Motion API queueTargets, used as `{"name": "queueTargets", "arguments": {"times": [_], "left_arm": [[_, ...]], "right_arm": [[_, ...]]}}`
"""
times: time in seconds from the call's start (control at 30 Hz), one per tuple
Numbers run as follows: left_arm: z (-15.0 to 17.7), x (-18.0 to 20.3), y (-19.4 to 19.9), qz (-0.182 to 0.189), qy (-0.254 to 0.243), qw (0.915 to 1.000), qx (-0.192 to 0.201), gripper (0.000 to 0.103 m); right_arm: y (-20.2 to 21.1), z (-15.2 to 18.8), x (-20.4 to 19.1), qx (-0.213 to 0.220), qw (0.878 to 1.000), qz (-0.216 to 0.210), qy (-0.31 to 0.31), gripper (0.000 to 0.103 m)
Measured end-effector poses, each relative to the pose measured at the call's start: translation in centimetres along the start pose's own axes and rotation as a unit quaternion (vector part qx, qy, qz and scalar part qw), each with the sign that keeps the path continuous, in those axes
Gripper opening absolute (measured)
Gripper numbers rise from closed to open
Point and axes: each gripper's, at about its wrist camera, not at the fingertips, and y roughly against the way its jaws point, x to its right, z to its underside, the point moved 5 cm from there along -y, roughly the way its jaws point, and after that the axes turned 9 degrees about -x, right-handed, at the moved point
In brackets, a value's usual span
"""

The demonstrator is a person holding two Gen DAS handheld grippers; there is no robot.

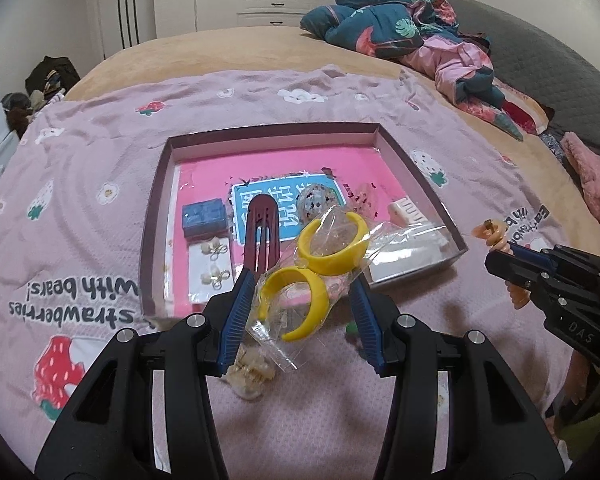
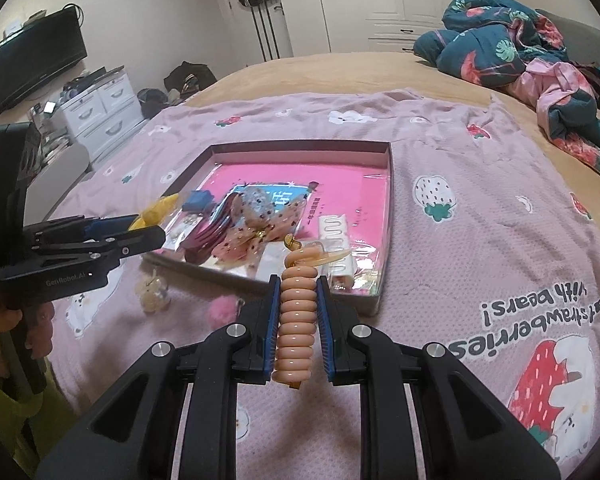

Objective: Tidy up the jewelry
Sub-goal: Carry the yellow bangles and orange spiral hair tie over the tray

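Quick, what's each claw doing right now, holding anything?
Left claw: closed on a clear bag of yellow hoop earrings.
Right claw: closed on a peach spiral hair tie.

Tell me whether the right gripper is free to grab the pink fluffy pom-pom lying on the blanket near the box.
Probably not: the right gripper is shut on a peach spiral hair tie, though the pink fluffy pom-pom lies uncovered nearby.
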Motion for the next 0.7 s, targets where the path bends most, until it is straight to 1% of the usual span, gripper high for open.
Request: {"name": "queueTargets", "arguments": {"times": [0.3, 0.7], "left_arm": [[-1.2, -0.6, -2.2, 0.000, 0.001, 0.9999, -0.010, 0.040], [-2.5, -3.0, -4.3, -0.003, 0.019, 0.9997, -0.015, 0.040]], "right_arm": [[-1.7, -1.7, 0.6, -0.003, 1.000, 0.004, -0.003, 0.017], [-4.2, -4.3, -0.1, -0.005, 1.000, 0.006, 0.013, 0.017]]}}
